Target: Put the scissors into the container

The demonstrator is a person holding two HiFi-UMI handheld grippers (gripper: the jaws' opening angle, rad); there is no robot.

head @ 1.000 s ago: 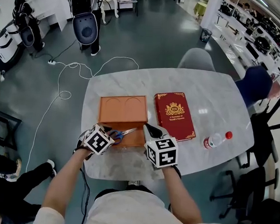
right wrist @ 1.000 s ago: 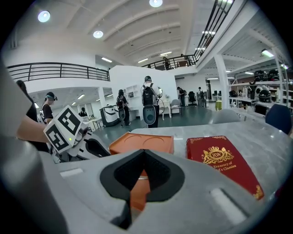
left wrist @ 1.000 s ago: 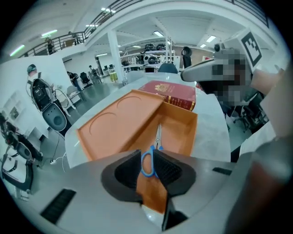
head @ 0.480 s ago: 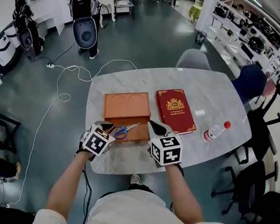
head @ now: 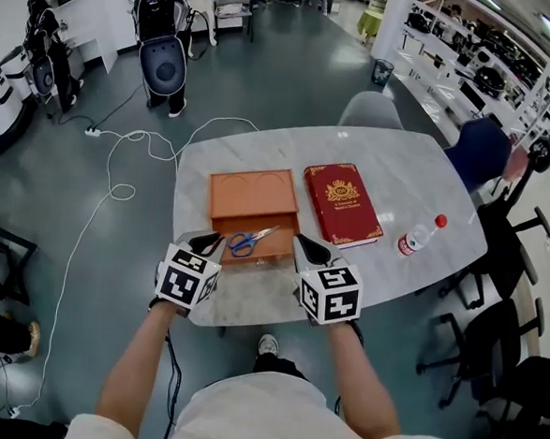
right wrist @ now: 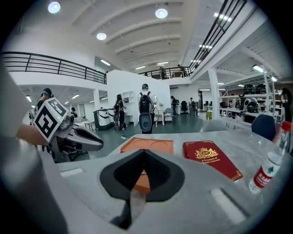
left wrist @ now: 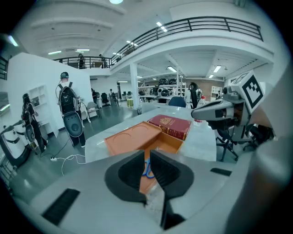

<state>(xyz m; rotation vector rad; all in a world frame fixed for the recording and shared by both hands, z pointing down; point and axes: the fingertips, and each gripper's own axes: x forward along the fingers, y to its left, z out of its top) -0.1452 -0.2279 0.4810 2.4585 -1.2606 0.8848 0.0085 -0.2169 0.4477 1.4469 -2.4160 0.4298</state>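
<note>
Seemingly placement is done: scissors point(head: 252, 241) lie inside the orange container point(head: 282, 248), left tool point(head: 207, 244) slightly spread and empty, right tool point(head: 307, 253) pressed together; next, back both off the counter point(head: 400, 176).

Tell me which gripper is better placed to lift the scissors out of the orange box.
Left. The scissors lie in the orange box with blue handles toward the left gripper, whose slightly parted jaws point straight at them. The right gripper sits by the blade tips, jaws together.
</note>
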